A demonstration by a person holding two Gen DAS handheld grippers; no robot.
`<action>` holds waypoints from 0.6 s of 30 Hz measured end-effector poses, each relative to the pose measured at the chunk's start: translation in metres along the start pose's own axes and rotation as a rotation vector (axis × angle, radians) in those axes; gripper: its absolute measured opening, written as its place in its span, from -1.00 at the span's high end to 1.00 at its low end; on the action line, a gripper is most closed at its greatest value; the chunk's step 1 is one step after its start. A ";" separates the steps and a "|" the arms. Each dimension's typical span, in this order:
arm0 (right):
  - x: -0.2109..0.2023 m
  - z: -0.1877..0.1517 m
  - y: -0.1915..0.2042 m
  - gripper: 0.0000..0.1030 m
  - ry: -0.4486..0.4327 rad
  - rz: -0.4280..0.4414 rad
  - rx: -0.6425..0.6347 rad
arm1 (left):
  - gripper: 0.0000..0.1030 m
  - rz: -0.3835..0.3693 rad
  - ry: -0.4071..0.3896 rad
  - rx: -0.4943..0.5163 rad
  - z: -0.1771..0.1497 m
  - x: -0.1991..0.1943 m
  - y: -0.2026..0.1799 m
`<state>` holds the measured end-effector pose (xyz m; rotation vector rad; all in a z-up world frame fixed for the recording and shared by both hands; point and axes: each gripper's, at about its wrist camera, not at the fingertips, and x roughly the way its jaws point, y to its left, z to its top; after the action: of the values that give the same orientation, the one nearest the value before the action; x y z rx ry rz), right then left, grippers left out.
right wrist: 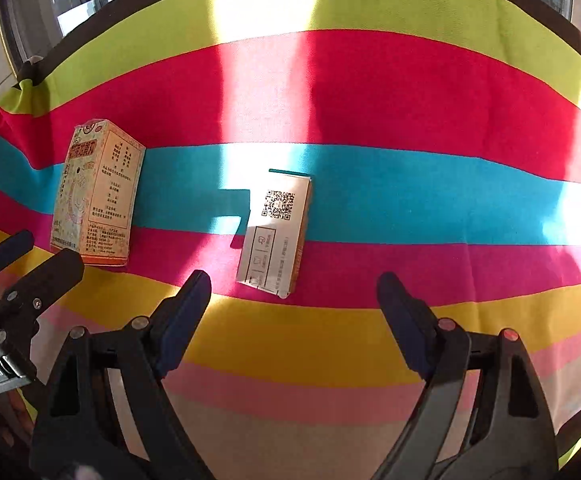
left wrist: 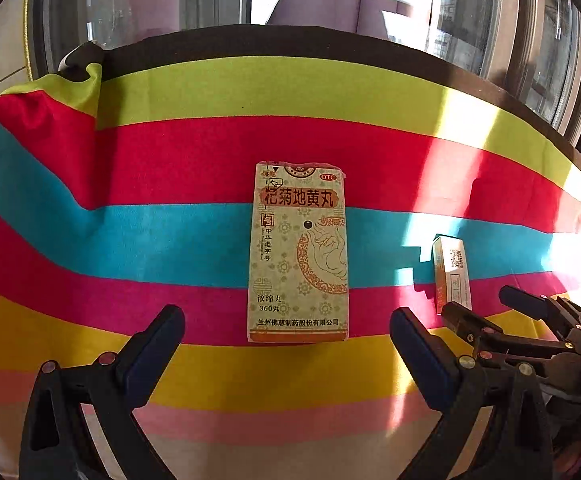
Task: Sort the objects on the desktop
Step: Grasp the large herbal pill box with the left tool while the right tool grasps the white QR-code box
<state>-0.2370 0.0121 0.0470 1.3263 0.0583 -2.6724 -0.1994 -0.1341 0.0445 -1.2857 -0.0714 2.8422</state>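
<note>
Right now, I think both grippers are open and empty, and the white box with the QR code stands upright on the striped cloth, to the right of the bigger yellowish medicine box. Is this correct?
Not quite. The white box with the QR code is not upright; it lies flat on the striped cloth, as the right wrist view shows. The rest holds: it is right of the yellowish medicine box, and the left gripper and right gripper are open and empty.

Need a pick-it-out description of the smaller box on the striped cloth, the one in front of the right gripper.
On the rainbow-striped tablecloth, look along the blue and magenta stripes ahead of the open right gripper. The small white cardboard box stands there in a sun patch. Unlike the bigger beige medicine box with red Chinese lettering to its left, it is slimmer, mostly white, and shows a black QR code.
</note>
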 end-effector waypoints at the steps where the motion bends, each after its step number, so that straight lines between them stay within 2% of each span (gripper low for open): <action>1: 0.002 0.003 0.002 -0.65 -0.002 -0.014 -0.015 | -1.00 0.018 0.002 -0.001 0.004 0.007 -0.002; 4: 0.008 0.006 0.002 -0.22 0.031 -0.034 -0.030 | -1.00 0.081 -0.001 -0.009 0.013 0.023 -0.004; 6: 0.009 0.001 -0.004 0.30 0.048 -0.033 -0.016 | -0.98 0.111 0.010 -0.022 0.014 0.030 -0.004; 8: 0.005 -0.005 -0.009 0.31 0.018 -0.035 -0.020 | -0.93 0.072 0.056 -0.038 0.012 0.039 -0.003; 10: -0.002 -0.010 -0.015 0.33 0.002 -0.015 -0.019 | -0.55 0.012 0.141 -0.092 0.006 0.052 0.002; 11: -0.006 -0.013 -0.018 0.33 -0.001 -0.008 -0.017 | -0.50 0.030 0.112 -0.083 0.005 0.050 0.002; 12: -0.011 -0.016 -0.021 0.33 -0.001 0.003 -0.017 | -0.19 0.034 0.116 -0.084 0.004 0.050 0.002; 13: -0.017 -0.019 -0.024 0.33 -0.003 0.012 -0.016 | 0.00 0.059 0.112 -0.080 0.003 0.049 0.002; 16: -0.044 -0.033 -0.032 0.33 -0.025 0.041 -0.016 | 0.01 -0.001 0.124 -0.089 -0.004 0.045 0.003; 18: -0.064 -0.046 -0.037 0.33 -0.038 0.061 -0.013 | 0.01 -0.015 0.110 -0.058 -0.013 0.034 -0.002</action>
<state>-0.1681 0.0618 0.0686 1.2522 0.0310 -2.6411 -0.2123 -0.1300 0.0102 -1.4434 -0.1620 2.7708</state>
